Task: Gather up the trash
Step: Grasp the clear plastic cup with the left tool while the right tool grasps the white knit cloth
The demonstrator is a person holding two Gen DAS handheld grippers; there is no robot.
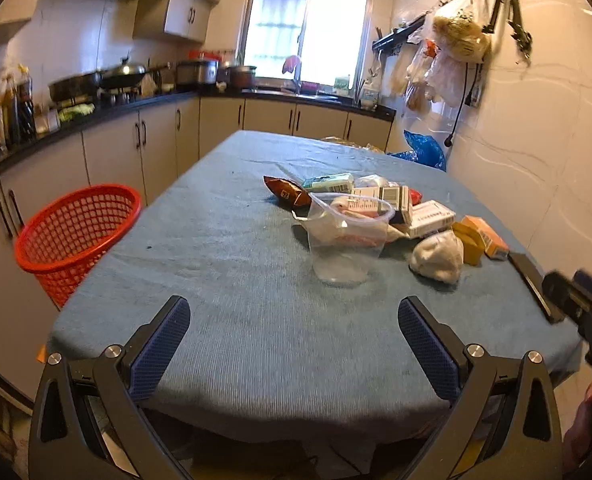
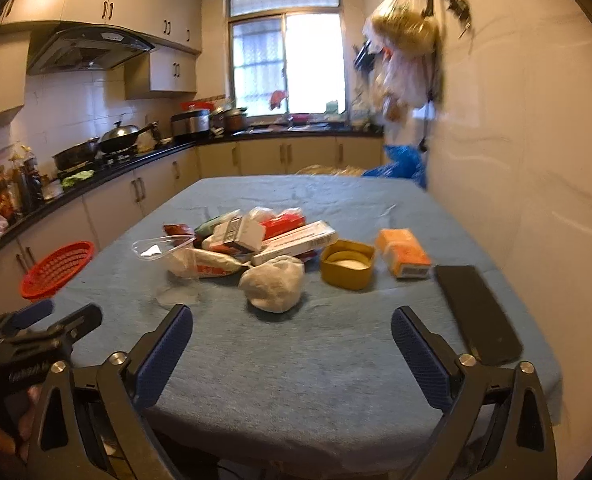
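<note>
So both grippers are hovering at the near edge of the table [image 1: 256, 360], jaws spread wide, nothing in either one. The trash pile sits mid-table, straight ahead and a bit right of the left gripper [image 1: 294, 336]. The clear cup [image 1: 346, 236] stands upright at the front of the pile, nearest that claw and pretty much dead ahead. The right gripper [image 2: 292, 340] has the white wad [image 2: 272, 286] right in front of it, with the yellow lid [image 2: 348, 264], orange box [image 2: 404, 252] and phone [image 2: 478, 314] off to its right. The red basket [image 1: 78, 232] is off the table's left side, so the left hand looks closer to it; I'd guess cup first, then swing left.
</note>
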